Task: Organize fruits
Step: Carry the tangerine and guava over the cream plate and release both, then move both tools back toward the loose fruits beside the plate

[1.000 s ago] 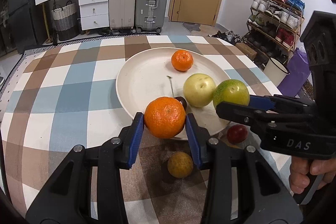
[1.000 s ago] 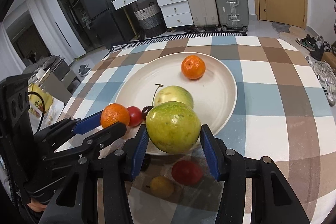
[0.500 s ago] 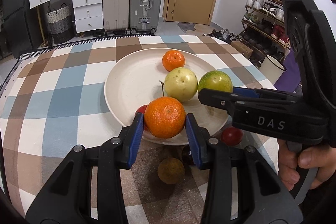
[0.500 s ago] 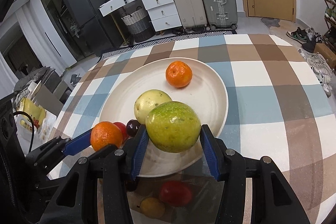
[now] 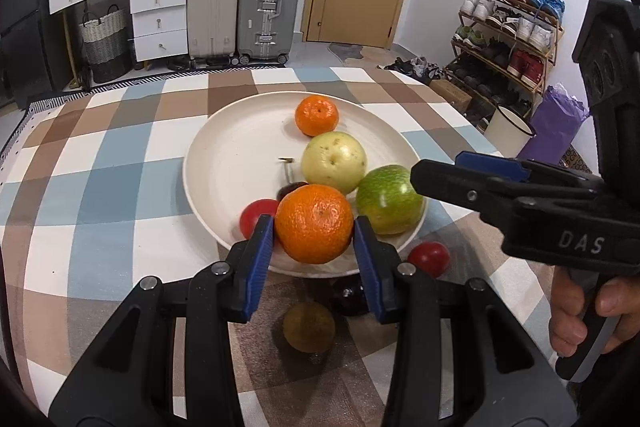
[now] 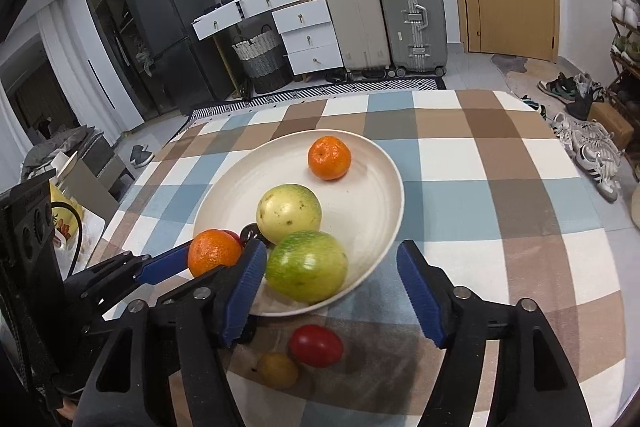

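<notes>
Placement is what I am working on with both grippers at the near rim of the plate (image 5: 208,147). I am holding 1 orange (image 5: 314,223) pinched between the blue pads of the left gripper (image 5: 314,231), poised above the plate's near edge, with a red fruit (image 5: 256,215) and a dark cherry (image 5: 290,189) just behind it on the plate. I am keeping the right gripper (image 6: 332,279) spread wide; the green fruit (image 6: 306,265) is sitting on the plate between its fingers, touching the left pad or nearly so, well clear of the right one. I am judging that fruit as delivered, so I am planning to draw the right gripper straight back without nudging it, since it is resting near the rim beside the pale apple (image 6: 288,213). For the orange, I am aiming to lower it until it is bearing on the plate before opening, and to open slowly so it is not rolling into the cherry or off the edge. 3 fruits are waiting on the cloth (image 6: 500,187): a tomato (image 6: 316,345), a yellow fruit (image 6: 278,369) and a dark one (image 5: 350,297), which is showing only in the left view.
</notes>
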Demonstrator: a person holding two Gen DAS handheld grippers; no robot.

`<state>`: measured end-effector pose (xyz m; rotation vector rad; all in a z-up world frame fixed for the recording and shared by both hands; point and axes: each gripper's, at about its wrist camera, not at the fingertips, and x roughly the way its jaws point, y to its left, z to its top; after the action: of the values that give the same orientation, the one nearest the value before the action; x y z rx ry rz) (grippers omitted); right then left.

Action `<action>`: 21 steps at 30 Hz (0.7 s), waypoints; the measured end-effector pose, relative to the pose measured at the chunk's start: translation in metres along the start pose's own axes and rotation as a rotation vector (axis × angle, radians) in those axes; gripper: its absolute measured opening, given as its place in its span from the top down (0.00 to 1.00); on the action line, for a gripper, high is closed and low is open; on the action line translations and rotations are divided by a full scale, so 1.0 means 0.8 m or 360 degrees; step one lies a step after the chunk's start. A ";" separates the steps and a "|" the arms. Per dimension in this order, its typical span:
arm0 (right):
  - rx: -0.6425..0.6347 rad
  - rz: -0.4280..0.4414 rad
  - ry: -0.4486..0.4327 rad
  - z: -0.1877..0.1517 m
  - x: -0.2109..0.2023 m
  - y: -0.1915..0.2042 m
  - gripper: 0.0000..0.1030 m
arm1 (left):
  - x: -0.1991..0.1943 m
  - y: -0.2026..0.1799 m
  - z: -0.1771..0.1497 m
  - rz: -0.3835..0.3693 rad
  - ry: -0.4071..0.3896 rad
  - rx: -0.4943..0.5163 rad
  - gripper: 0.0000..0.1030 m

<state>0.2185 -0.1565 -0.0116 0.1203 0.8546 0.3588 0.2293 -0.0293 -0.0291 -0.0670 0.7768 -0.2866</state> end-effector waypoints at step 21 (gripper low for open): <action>-0.0094 -0.0019 -0.0029 -0.039 -0.049 -0.011 0.01 | -0.077 0.021 -0.034 0.0183 -0.0171 -0.0088 0.00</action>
<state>0.1736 -0.1799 -0.0063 0.0639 0.8254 0.3710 0.1720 0.0050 -0.0093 -0.0889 0.6789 -0.1509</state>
